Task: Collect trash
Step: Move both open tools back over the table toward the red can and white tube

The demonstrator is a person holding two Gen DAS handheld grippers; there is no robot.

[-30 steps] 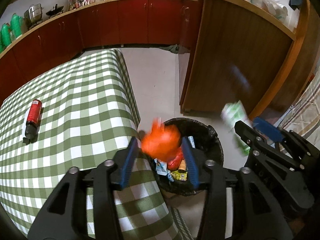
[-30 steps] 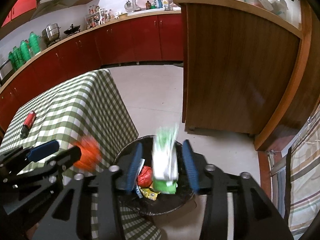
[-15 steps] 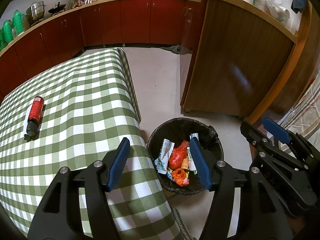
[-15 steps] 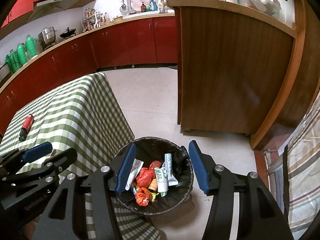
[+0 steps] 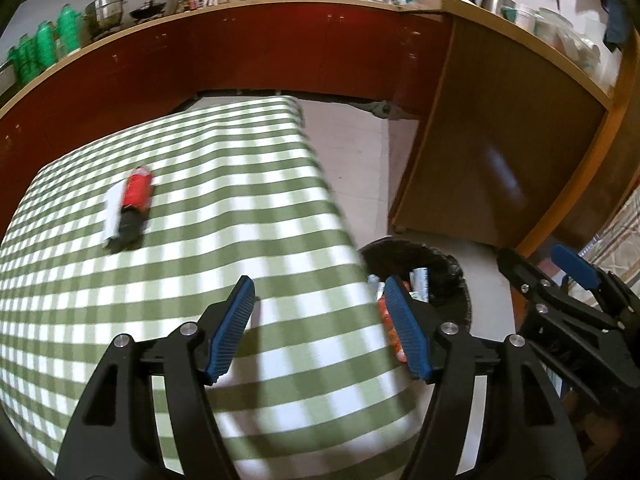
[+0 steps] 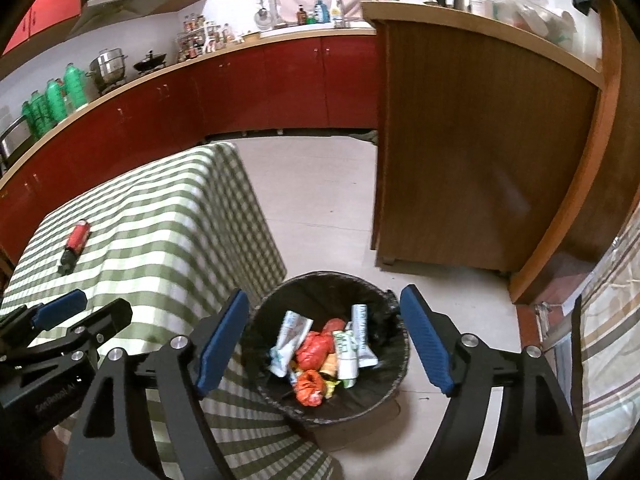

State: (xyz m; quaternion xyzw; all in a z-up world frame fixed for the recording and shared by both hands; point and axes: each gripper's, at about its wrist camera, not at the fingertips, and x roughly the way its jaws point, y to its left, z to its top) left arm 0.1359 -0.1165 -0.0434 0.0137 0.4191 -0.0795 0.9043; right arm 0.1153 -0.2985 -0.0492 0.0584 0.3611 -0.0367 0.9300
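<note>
Since the earlier frame, left tool (image 5: 320,326) has swung away from the bin (image 6: 280,308) and now hangs over the green-checked desk (image 5: 180,208), jaws wide apart and empty. Right tool (image 6: 325,342) is above the bin, jaws also wide apart, holding nothing. Inside the bin lie the wrappers (image 6: 320,350). Far from the bin, a red can (image 5: 136,192) lies on the desk.

One bin (image 6: 384,376), one red canister (image 6: 76,240), one table (image 6: 168,216), two grippers (image 6: 324,340).
</note>
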